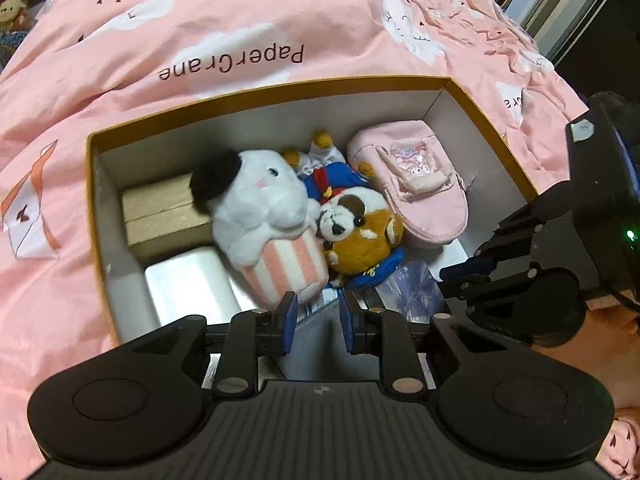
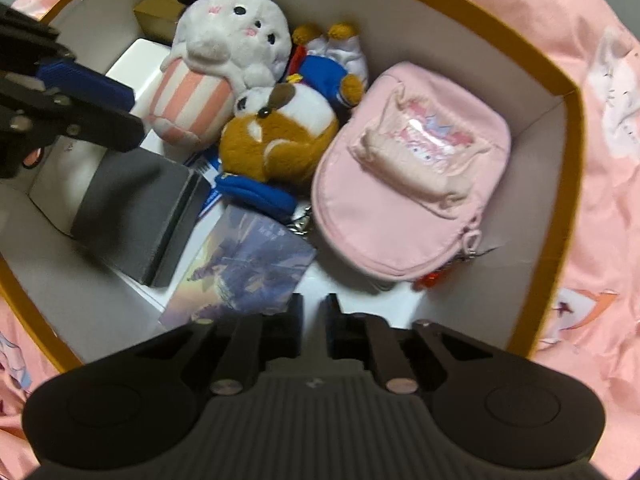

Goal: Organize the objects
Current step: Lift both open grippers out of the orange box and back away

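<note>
Here, the pink printed duvet (image 1: 248, 20) carries an open cardboard box (image 1: 280, 90) with a mustard-yellow rim, and everything being organized already lies inside it, which suggests the sorting is well along. Largest of the contents is the pink pouch (image 2: 412, 172), laid flat against the box's right wall, its zip pull toward the near corner, probably put there because it fills that side neatly. Left of it, at the middle of the box, a white plush in a striped popcorn cup (image 2: 216, 60) leans on a brown-and-white plush dog (image 2: 280, 136), with a blue-clothed plush (image 2: 324, 64) tucked behind them toward the far wall. A dark grey case (image 2: 140, 208) lies along the near left side, a pale brown block (image 1: 160, 212) sits in the far left corner, and a picture card (image 2: 244, 268) lies flat on the floor near the front. The left gripper (image 1: 318, 322) hovers over the near left part, its blue-padded fingers (image 1: 289, 320) slightly apart and empty. The right gripper (image 2: 314, 320) hangs over the card's near edge, its fingers drawn together; whether they pinch the card I cannot tell.
</note>
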`<state>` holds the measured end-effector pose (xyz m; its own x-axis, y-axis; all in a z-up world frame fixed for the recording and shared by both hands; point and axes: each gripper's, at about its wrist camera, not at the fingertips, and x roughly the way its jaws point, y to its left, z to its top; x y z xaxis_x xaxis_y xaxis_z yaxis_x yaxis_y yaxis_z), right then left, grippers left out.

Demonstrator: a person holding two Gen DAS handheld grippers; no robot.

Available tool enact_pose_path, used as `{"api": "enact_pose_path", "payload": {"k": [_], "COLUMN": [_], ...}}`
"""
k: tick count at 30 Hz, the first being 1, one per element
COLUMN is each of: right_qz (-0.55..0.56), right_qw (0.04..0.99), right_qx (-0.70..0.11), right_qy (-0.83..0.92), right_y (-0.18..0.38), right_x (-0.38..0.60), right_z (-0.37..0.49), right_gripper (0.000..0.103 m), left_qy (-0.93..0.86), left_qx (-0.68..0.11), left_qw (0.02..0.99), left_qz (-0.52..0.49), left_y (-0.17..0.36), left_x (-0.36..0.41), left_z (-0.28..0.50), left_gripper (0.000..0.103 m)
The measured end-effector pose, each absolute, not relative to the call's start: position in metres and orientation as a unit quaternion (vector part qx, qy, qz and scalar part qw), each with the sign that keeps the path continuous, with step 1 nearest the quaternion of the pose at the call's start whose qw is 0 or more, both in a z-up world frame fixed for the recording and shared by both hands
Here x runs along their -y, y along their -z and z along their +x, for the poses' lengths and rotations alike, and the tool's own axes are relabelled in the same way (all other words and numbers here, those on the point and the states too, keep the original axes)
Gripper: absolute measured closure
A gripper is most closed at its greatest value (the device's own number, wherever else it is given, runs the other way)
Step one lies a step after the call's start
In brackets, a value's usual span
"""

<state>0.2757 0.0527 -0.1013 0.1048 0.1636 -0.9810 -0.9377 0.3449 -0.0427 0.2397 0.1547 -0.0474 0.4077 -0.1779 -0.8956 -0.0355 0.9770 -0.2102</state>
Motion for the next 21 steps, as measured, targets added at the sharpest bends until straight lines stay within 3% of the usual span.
{"api": "enact_pose_path", "payload": {"k": [7, 21], "right_qz": [-0.363, -0.368], "right_qw": [0.620, 0.637], "right_qx": [-0.527, -0.506], "right_qy": [-0.454, -0.451], "right_y": [0.101, 0.094], "right_x": [-0.058, -0.055], "right_z": [0.264, 0.242], "right_gripper": [0.102, 0.100], "left_qy": [0.050, 0.029], "left_qx": [-0.557, -0.574], "left_qw": [0.824, 0.816], "left_qz": [-0.085, -0.063], "left_y": [0.055, 0.074], "left_x": [-0.153, -0.144], "left_z": [0.236, 0.239], "left_gripper": [0.077, 0.079]}}
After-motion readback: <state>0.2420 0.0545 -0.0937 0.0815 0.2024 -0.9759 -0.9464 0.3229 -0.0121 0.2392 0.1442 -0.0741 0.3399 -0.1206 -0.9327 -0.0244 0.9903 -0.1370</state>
